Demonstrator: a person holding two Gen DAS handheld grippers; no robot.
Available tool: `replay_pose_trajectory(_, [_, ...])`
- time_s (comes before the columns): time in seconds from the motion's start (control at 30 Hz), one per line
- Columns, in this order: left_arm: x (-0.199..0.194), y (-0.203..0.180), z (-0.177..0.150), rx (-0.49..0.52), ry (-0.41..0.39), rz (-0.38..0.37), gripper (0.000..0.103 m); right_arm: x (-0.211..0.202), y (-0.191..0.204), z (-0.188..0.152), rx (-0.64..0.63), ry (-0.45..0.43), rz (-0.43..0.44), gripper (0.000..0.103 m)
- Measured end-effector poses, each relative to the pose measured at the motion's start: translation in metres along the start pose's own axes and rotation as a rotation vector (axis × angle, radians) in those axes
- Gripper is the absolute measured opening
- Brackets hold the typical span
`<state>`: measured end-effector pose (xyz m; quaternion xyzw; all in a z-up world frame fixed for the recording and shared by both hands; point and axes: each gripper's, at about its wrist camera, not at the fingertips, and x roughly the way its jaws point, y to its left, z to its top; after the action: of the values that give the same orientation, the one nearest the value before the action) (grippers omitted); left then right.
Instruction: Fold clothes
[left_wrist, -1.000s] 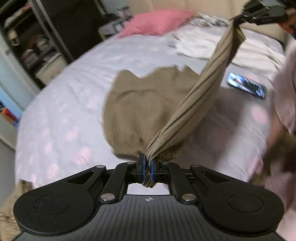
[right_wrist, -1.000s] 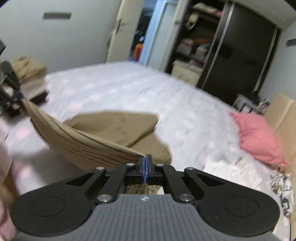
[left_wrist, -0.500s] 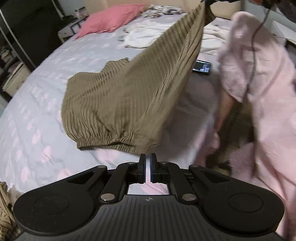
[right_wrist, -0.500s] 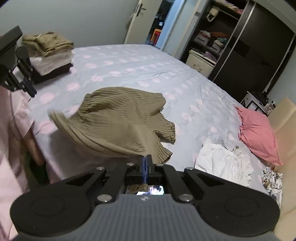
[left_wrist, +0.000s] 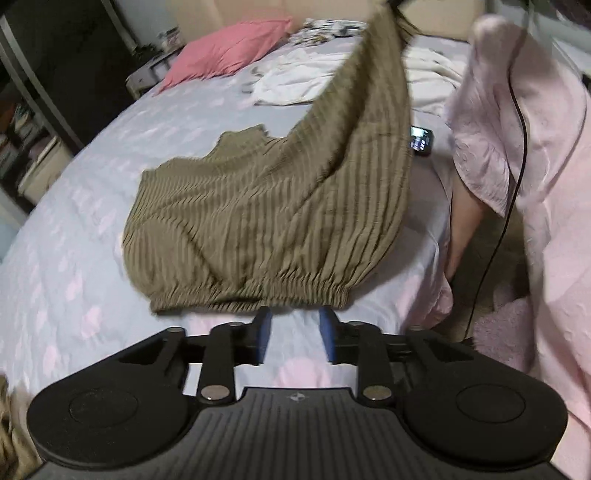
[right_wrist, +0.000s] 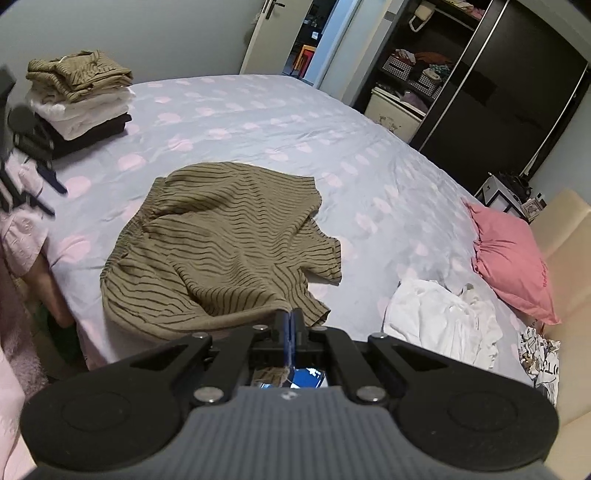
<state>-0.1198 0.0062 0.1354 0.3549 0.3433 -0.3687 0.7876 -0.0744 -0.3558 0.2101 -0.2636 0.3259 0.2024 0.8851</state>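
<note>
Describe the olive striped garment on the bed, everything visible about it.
The olive striped garment is a soft, ribbed-looking fabric with thin dark stripes and a gathered elastic band along one edge. Most of it lies rumpled on the spotted bedsheet, near the bed's edge. One corner is lifted off the bed, pinched in the right gripper, so the cloth drapes up from the sheet. The left gripper is open just short of the elastic edge, not holding it.

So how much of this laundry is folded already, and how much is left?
Done: a folded stack sits at the bed's corner. In hand: the striped olive garment lies spread out, one edge pinched in the shut right gripper; the left gripper is open, empty. Left: a white crumpled pile.
</note>
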Motion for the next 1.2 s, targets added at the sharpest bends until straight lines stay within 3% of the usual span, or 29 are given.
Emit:
replay_pose_trajectory(0.07, [0.018, -0.014, 0.003, 0.060, -0.010, 0.015, 0.037, 0.004, -0.002, 0.002, 0.002, 0.002, -0.004, 0.001])
replay_pose_trajectory(0.3, [0.088, -0.064, 0.009, 0.226, 0.003, 0.033, 0.041, 0.021, -0.012, 0.009, 0.028, -0.003, -0.016, 0.001])
replay_pose_trajectory(0.5, [0.137, -0.076, 0.003, 0.230, 0.088, 0.145, 0.040, 0.027, -0.020, 0.014, 0.036, -0.014, -0.023, 0.001])
replay_pose_trajectory(0.6, [0.146, -0.074, 0.000, 0.233, 0.097, 0.176, 0.033, 0.031, -0.023, 0.013, 0.035, -0.020, -0.021, 0.001])
replay_pose_trajectory(0.77, [0.138, -0.064, 0.000, 0.176, 0.083, 0.153, 0.011, 0.036, -0.025, 0.009, 0.042, -0.018, -0.027, 0.001])
replay_pose_trajectory(0.97, [0.102, -0.044, 0.004, 0.059, 0.060, 0.095, 0.007, 0.036, -0.027, 0.003, 0.051, -0.010, -0.045, 0.001])
replay_pose_trajectory(1.2, [0.049, -0.027, 0.007, -0.001, 0.068, 0.051, 0.007, 0.027, -0.028, 0.001, 0.051, 0.004, -0.054, 0.001])
